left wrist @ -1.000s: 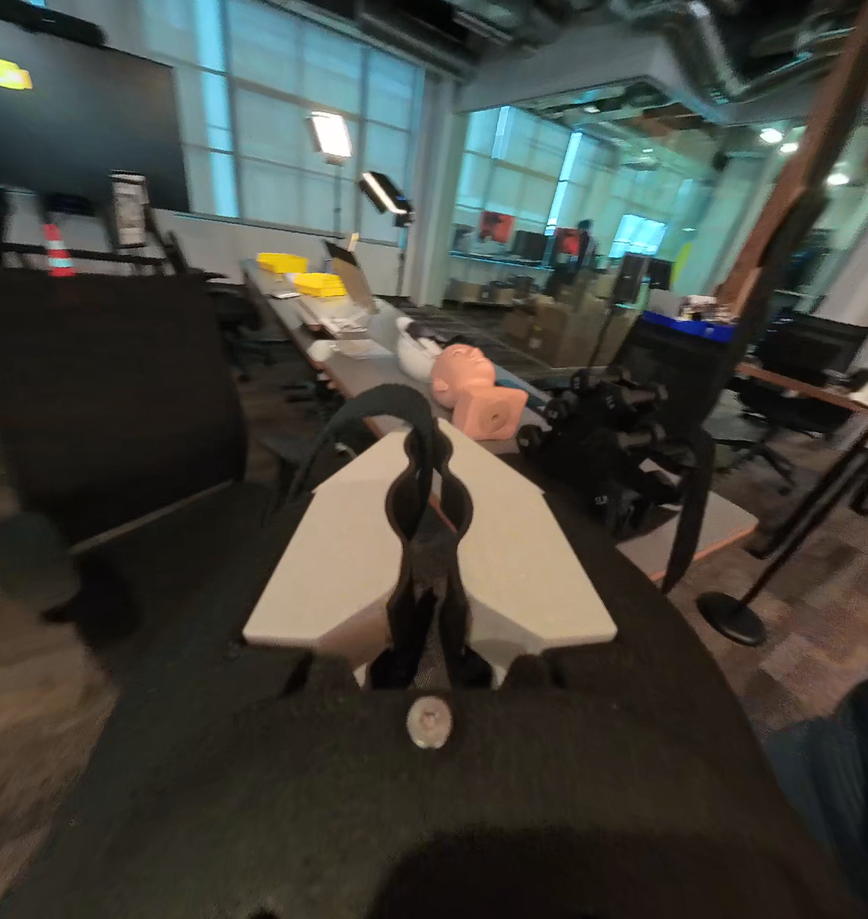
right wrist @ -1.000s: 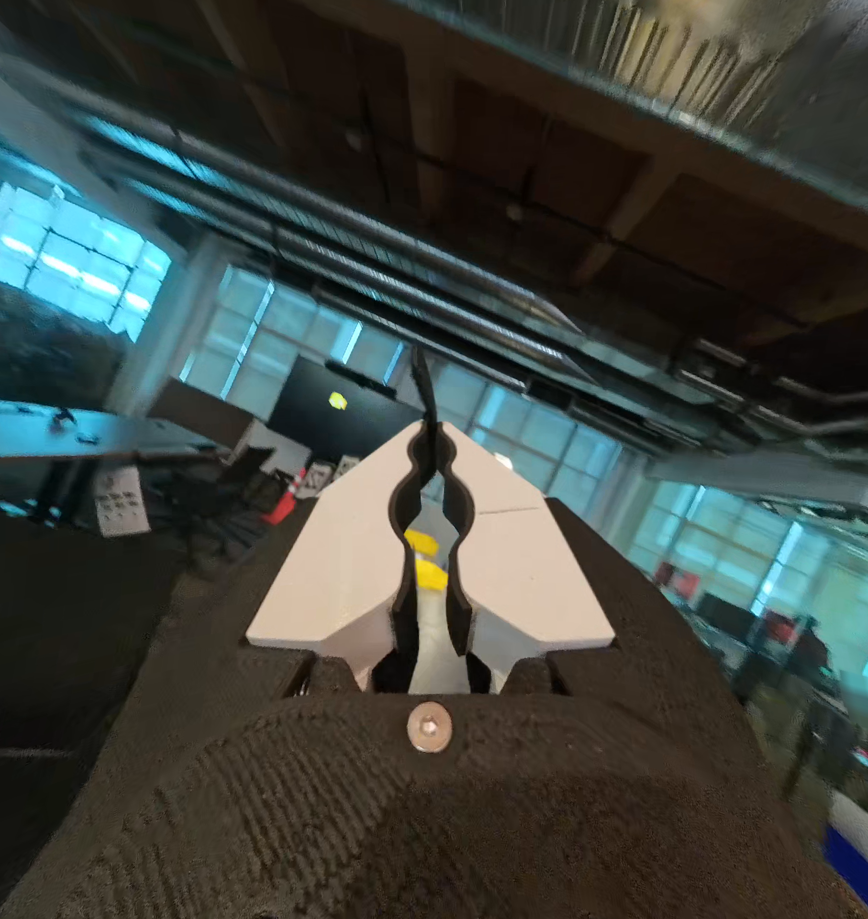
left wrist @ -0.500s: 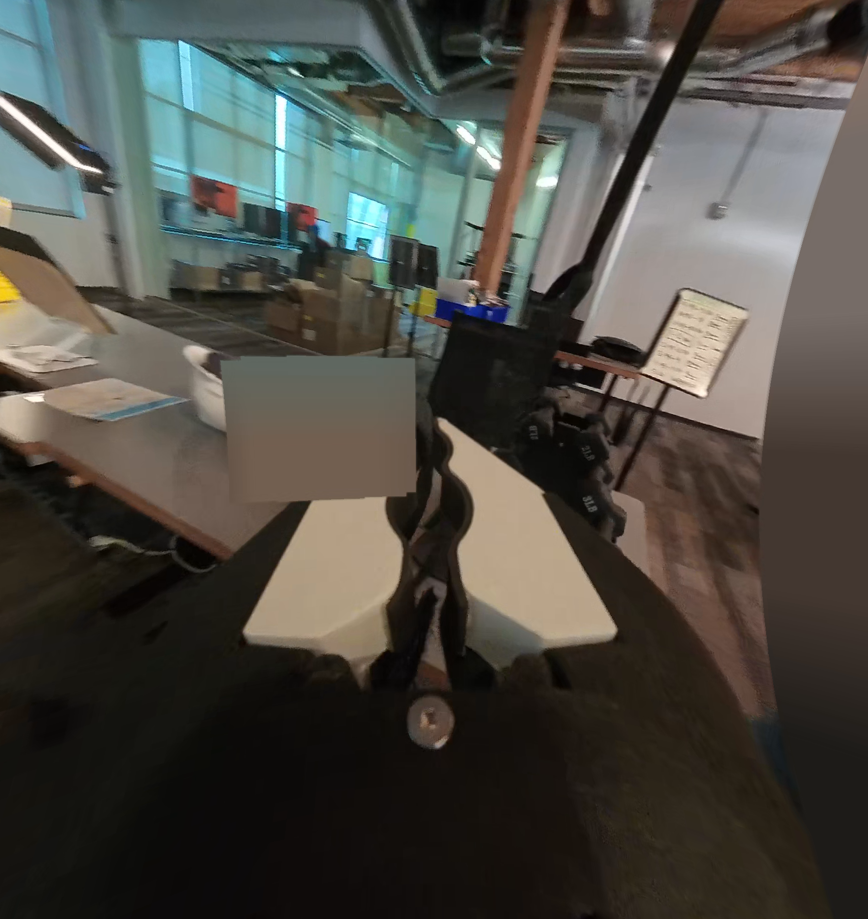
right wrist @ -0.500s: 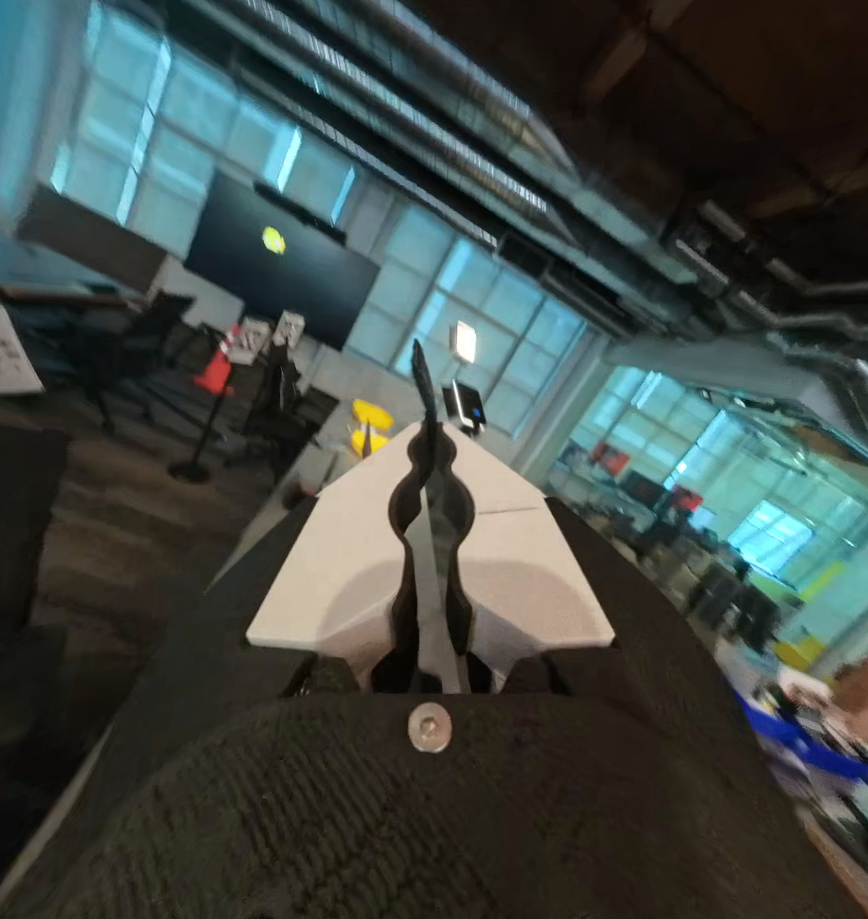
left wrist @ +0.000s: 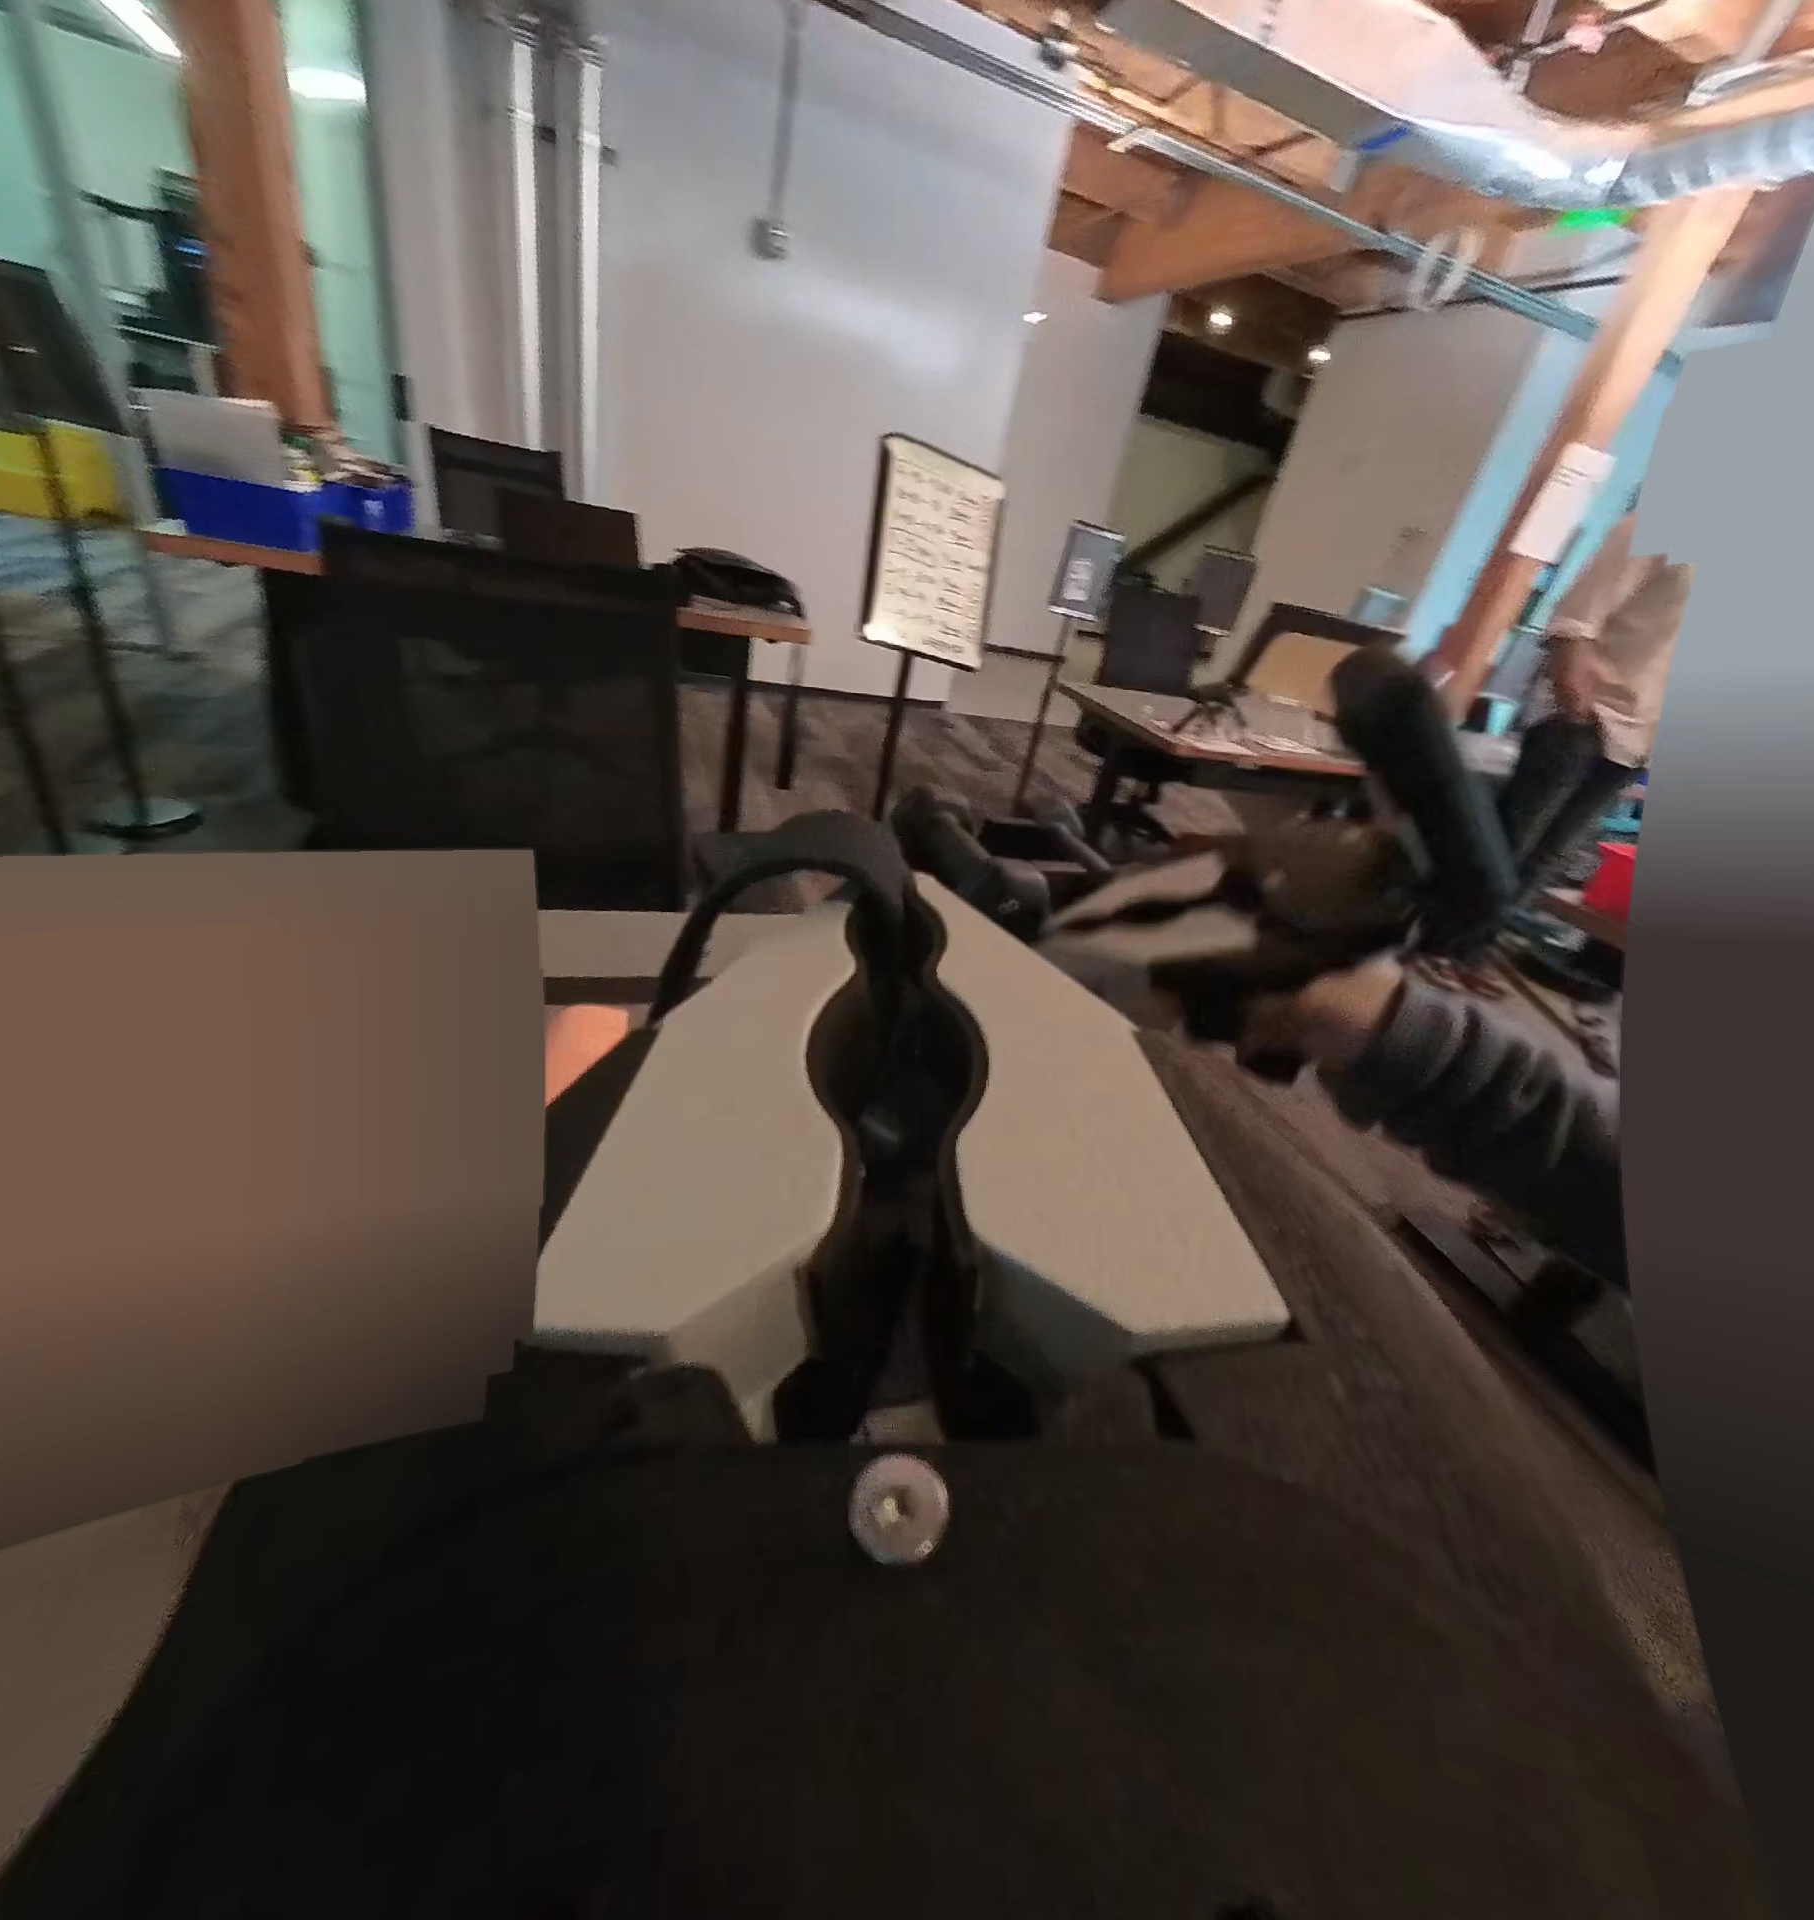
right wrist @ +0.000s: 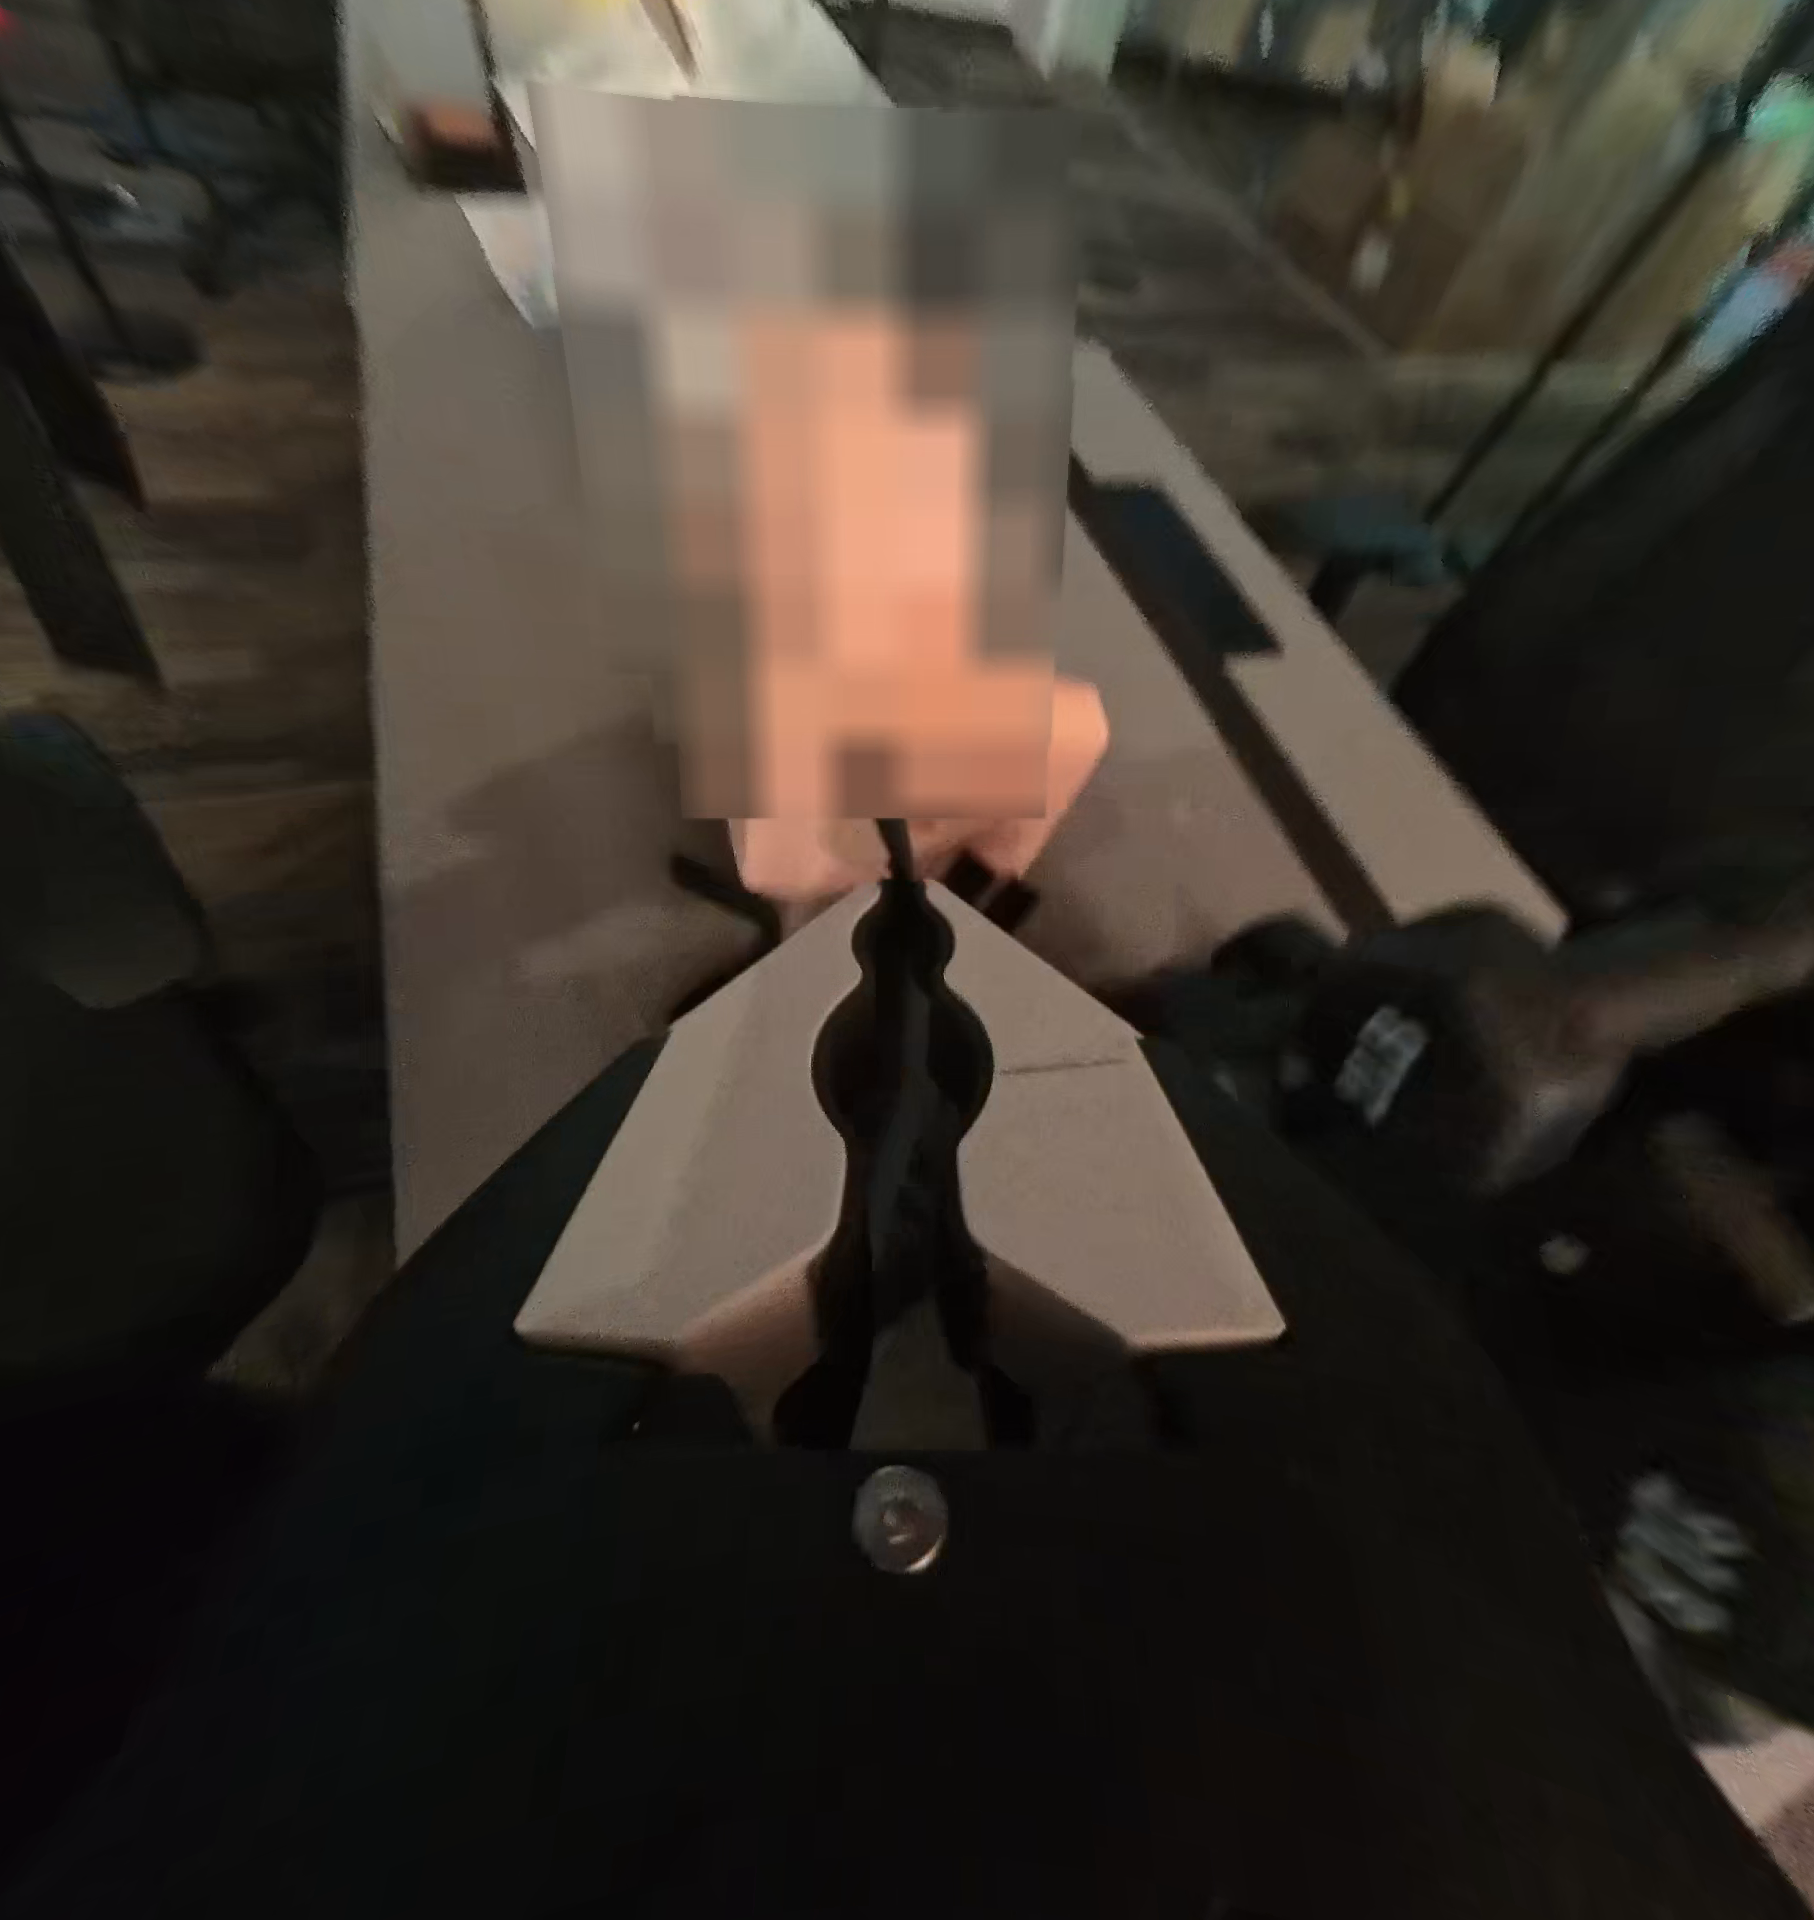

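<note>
My left gripper (left wrist: 898,914) is shut on a black strap (left wrist: 830,836) that loops out of its tips to the left. It hovers over a grey table (left wrist: 612,940), with a pink mannequin piece (left wrist: 581,1039) just to its left. My right gripper (right wrist: 898,899) is shut on a thin black strap (right wrist: 898,852) that sticks out towards the base of the pink mannequin bust (right wrist: 809,862), right in front of its tips. The bust stands on the long grey table (right wrist: 446,623); a mosaic patch hides most of it.
Black dumbbells (right wrist: 1381,1049) lie on the table to the right of the bust and show in the left wrist view (left wrist: 976,862). A black mesh chair (left wrist: 487,727), a whiteboard on a stand (left wrist: 934,566), an office chair (left wrist: 1422,769) and a standing person (left wrist: 1609,665) are beyond. Left tips to right tips: about 20 cm.
The left gripper has swung right, from the long table towards the whiteboard. The right gripper has tipped down from the ceiling onto the table and bust. Both stay shut on the strap.
</note>
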Motion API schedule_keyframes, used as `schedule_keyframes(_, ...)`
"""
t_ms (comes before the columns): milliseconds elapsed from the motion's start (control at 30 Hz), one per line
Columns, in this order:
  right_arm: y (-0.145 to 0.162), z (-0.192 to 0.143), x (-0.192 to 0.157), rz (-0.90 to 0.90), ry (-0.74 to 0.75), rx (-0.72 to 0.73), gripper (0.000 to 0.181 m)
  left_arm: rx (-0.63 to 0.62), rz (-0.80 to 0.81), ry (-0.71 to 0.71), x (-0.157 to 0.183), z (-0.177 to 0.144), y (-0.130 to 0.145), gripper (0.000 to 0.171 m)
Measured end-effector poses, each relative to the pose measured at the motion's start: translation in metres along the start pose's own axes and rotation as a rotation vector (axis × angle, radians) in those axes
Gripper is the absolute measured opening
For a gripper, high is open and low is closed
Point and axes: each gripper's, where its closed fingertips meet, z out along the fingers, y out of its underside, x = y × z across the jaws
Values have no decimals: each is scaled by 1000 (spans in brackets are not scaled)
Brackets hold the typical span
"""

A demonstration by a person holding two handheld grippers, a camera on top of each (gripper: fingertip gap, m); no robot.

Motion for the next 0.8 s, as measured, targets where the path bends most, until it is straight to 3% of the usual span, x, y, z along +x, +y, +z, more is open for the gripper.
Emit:
schedule_keyframes(33, 23, 13, 0, 24, 25, -45, 0, 0, 5, 42, -2, 11, 3, 5)
schedule_keyframes(100, 67, 36, -2, 58, 36, -143, 2, 4, 20, 120, 0, 33, 12, 0)
schedule_keyframes(200, 129, 50, -14, 239, -25, -347, 83, 11, 55, 250, 15, 65, 28, 0)
schedule_keyframes(233, 137, 46, -18, 304, -34, -359, 101, 15, 76, 299, 23, 76, 32, 0)
schedule_keyframes(300, 137, 27, -17, 375, 19, -256, 113, 31, 108, 400, 40, 93, 41, 0)
schedule_keyframes(400, 124, -9, -12, 441, 135, -21, 114, 50, 72, 565, 61, 106, 53, 0)
schedule_keyframes(533, 88, -38, -24, 424, 291, 300, 102, 73, -65, 801, 59, 92, 68, 0)
schedule_keyframes(600, 69, -37, -49, 377, 319, 416, 86, 75, -102, 919, 48, 74, 79, 0)
schedule_keyframes(700, 34, -21, -105, 369, 220, 581, 67, -12, -111, 1128, 35, 36, 99, 0)
schedule_keyframes(800, 8, 2, -145, 289, 251, 602, 56, -63, -169, 1201, 11, 13, 96, 0)
